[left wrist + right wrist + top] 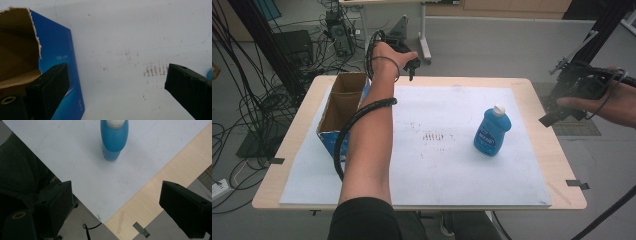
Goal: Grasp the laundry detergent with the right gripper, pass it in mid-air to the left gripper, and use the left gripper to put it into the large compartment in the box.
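A blue bottle [491, 132] with a white cap stands upright on the right part of the white mat [437, 170]; in the right gripper view the blue bottle [114, 138] is straight ahead, well beyond the jaws. An open cardboard box [341, 107] with blue outer walls sits at the mat's left. My left gripper [412, 67] is held high over the table's far edge, right of the box; its jaws [117, 68] stand open over bare mat beside the box [56, 50]. My right gripper [557, 92] hovers off the table's right side, open [116, 185], nothing between its jaws.
The wooden table [557, 165] rims the mat, with small tape strips [577, 184] at its edges. Cables and equipment [337, 35] crowd the floor at the far left. A white table leg [424, 35] stands behind. Faint brown marks [434, 136] lie mid-mat.
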The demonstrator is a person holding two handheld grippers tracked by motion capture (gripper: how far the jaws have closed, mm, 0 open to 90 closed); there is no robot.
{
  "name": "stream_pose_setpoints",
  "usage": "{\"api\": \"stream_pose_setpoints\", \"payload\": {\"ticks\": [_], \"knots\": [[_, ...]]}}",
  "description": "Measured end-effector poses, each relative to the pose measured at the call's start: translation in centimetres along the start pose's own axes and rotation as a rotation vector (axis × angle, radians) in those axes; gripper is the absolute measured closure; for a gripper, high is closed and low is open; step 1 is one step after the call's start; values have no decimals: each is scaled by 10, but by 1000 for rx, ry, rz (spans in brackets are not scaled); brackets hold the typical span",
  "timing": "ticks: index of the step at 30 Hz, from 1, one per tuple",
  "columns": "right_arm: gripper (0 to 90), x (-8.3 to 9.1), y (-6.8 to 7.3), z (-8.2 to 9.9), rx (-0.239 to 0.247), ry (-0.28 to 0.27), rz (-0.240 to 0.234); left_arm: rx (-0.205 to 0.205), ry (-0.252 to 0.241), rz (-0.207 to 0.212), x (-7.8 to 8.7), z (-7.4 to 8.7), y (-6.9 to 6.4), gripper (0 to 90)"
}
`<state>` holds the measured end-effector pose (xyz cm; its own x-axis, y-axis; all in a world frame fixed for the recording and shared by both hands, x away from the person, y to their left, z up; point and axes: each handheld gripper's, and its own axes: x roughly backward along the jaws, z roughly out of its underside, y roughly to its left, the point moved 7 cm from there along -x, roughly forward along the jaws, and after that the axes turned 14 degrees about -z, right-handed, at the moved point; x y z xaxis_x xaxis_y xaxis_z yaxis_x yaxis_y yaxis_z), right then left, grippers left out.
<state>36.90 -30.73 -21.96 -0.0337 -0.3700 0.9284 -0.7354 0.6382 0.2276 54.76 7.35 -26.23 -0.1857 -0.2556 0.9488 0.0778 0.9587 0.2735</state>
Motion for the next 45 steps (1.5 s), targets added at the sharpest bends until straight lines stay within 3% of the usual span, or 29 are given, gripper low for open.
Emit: {"api": "stream_pose_setpoints", "payload": {"ticks": [31, 45], "knots": [[93, 1, 4, 3, 3, 10, -2, -2, -33, 3, 13, 1, 5, 61], [50, -18, -5, 16, 26, -22, -9, -10, -43, 13, 13, 3, 1, 60]]}}
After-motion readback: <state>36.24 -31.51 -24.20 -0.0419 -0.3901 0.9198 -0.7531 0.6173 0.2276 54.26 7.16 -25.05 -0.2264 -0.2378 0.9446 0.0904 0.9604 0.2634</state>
